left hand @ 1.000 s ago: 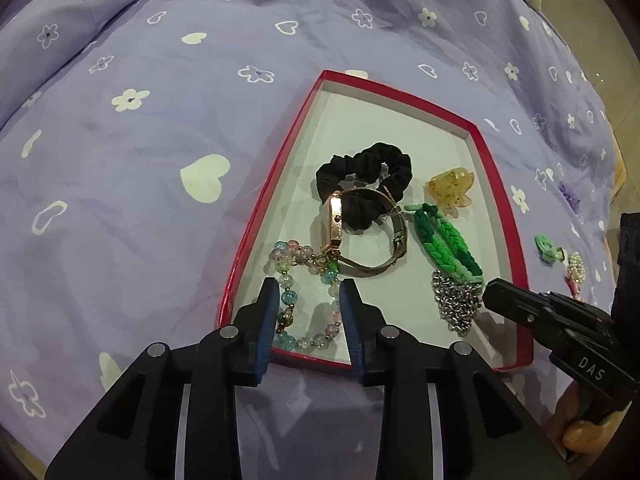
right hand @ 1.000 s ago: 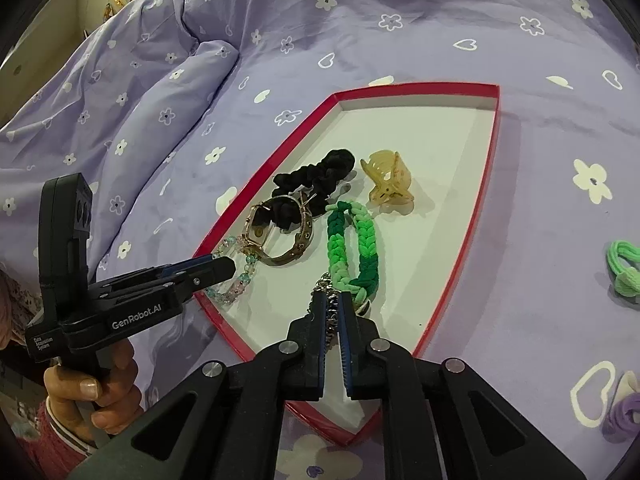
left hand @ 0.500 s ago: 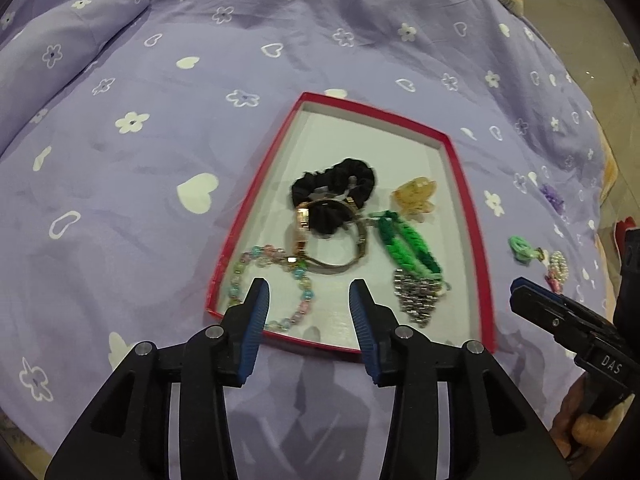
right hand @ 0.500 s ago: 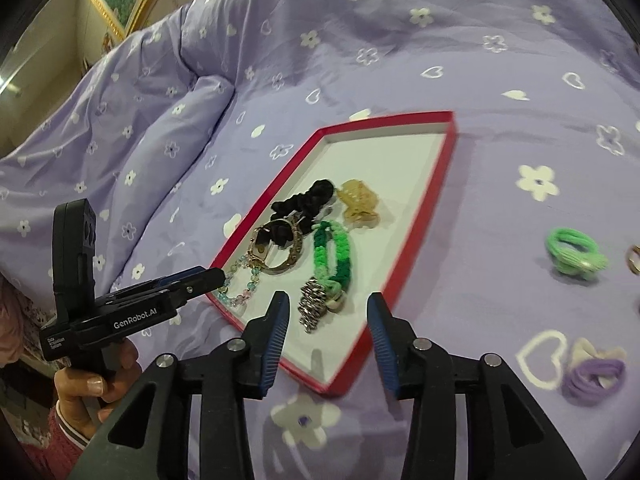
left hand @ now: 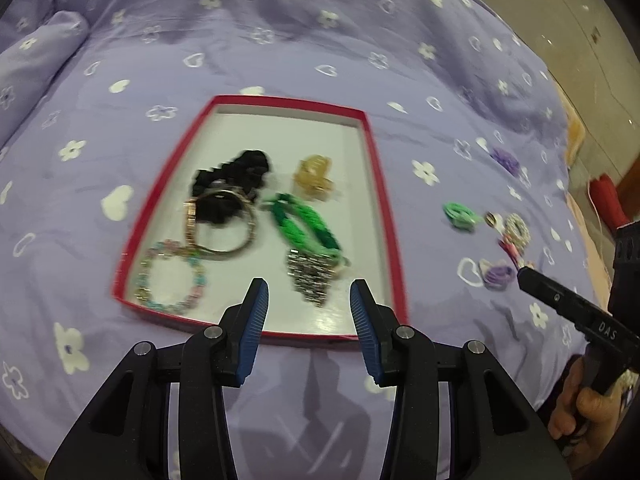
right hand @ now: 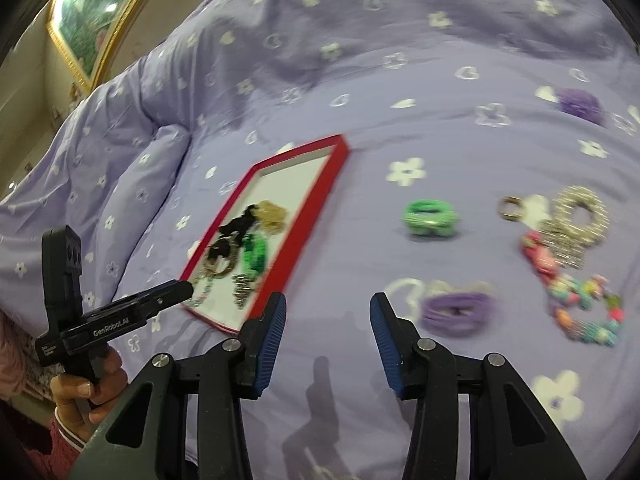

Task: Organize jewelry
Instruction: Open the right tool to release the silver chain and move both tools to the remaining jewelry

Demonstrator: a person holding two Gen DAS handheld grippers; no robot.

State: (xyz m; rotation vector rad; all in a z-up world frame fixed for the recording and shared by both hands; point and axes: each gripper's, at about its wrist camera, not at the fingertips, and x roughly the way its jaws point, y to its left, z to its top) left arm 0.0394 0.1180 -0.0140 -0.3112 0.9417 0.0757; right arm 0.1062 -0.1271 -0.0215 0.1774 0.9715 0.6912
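**Both grippers empty above the bedspread, jewelry split between tray and bed**

The left gripper [left hand: 307,300] hangs over the near edge of the red-rimmed tray [left hand: 382,184], its blue-padded fingers [left hand: 256,312] spread and holding nothing. Inside the tray lie a black scrunchie [left hand: 236,176], an amber hair claw [left hand: 314,174], a gold bangle watch [left hand: 218,224], a green braided bracelet [left hand: 304,226] with a silver chain cluster [left hand: 312,278], and a pastel bead bracelet [left hand: 170,276] at the 7 o'clock corner. The right gripper [right hand: 328,320], fingers likewise spread and empty, sits over the purple floral bedspread [right hand: 360,60]. At its 1 o'clock, a purple hair tie [right hand: 456,314]; a green hair tie [right hand: 430,218] lies at 12, and colourful beads [right hand: 584,312] and a silver ring-shaped piece [right hand: 580,210] lie toward 2 o'clock.
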